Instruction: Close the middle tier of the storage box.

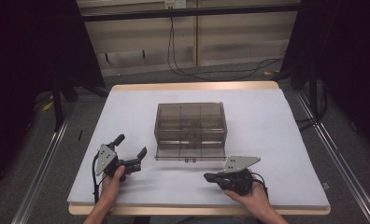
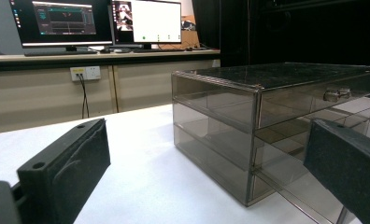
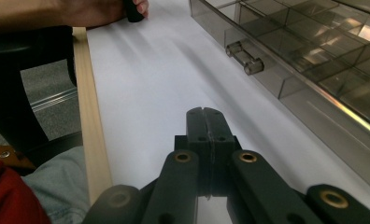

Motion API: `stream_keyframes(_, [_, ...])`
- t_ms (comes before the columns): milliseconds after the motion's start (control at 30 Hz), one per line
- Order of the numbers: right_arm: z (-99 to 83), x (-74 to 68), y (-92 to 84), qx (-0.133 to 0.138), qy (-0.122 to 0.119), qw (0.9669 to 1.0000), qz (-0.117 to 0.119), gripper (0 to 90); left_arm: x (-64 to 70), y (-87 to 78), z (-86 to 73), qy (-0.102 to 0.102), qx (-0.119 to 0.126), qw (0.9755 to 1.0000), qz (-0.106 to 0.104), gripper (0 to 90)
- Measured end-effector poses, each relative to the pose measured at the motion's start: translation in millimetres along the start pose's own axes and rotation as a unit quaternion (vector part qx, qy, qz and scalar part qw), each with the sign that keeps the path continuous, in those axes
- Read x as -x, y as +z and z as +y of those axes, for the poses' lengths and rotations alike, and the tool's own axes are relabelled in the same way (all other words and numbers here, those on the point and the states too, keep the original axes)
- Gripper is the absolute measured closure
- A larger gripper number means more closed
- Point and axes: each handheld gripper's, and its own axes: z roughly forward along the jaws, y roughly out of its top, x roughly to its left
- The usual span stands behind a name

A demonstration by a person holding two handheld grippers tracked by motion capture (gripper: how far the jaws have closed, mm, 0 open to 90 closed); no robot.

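High view: drawer box (image 1: 190,130) beyond hand-held gripper (image 1: 211,177).

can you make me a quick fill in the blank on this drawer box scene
1. The smoky see-through drawer box stands on a ____ mat.
2. The bottom drawer is pulled ____.
3. The left tool has its jaws ____.
4. The right tool has its jaws ____, with nothing between them.

Missing words: white; out; open; shut
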Motion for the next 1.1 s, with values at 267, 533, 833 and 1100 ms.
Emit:
stream_keyframes(267, [5.3,-1.4,5.8,-0.006,0.003,1.0,0.006,90.0,0.0,0.0,0.0,0.0,0.0,1.0,0.0,0.8])
stream_keyframes(533, [7.3,0.6,8.1,-0.011,-0.001,0.9999,-0.001,90.0,0.1,0.2,0.0,-0.001,0.0,1.0,0.003,0.8])
stream_keyframes(833, [15.8,-0.6,19.9,-0.015,-0.02,0.9997,0.0,90.0,0.2,0.3,0.0,-0.002,0.0,1.0,0.003,0.8])
stream_keyframes(1100, [20.3,1.4,33.6,-0.019,-0.026,0.9995,0.006,90.0,-0.3,0.4,0.1,-0.002,0.002,1.0,0.003,0.9])
